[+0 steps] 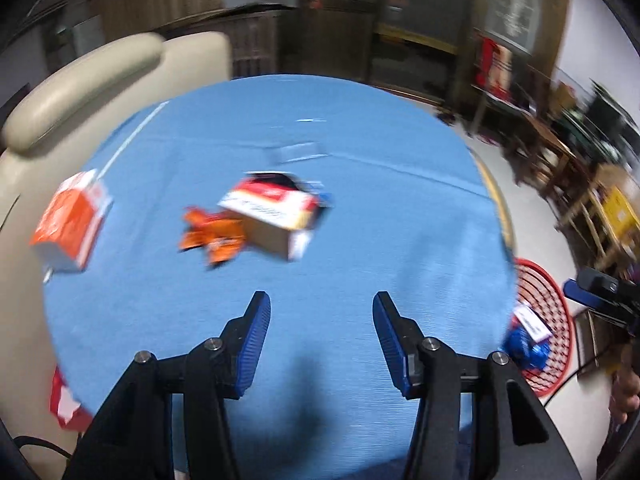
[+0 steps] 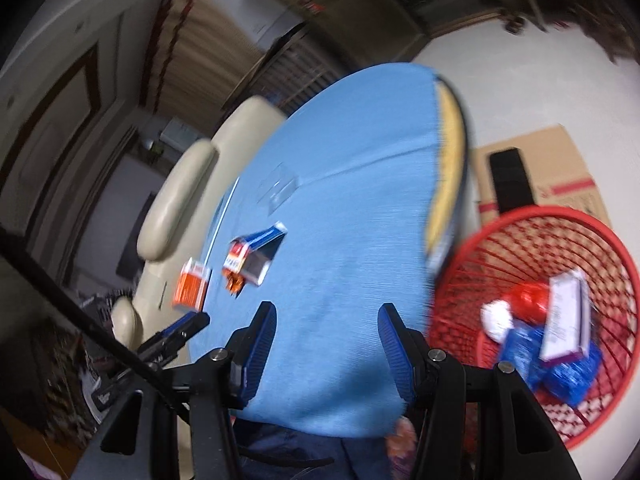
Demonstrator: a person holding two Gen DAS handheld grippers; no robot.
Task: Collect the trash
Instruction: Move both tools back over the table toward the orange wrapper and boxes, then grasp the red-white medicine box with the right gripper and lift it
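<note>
On the round blue table (image 1: 380, 240) lie an orange-and-white box (image 1: 72, 220), a crumpled orange wrapper (image 1: 212, 236) and a red, white and brown carton (image 1: 276, 212). My left gripper (image 1: 320, 316) hovers over the near table, open and empty, short of the carton. In the right wrist view the same box (image 2: 192, 286), wrapper (image 2: 234, 284) and carton (image 2: 252, 256) lie far ahead to the left. My right gripper (image 2: 326, 320) is open and empty over the table's near edge. The red mesh basket (image 2: 520, 232) stands on the floor to its right, holding several pieces of trash.
A clear plastic piece (image 1: 300, 152) lies farther back on the table. A beige padded chair (image 1: 80, 92) hugs the table's left side. A cardboard box (image 2: 552, 168) lies on the floor behind the basket. Both views are motion-blurred.
</note>
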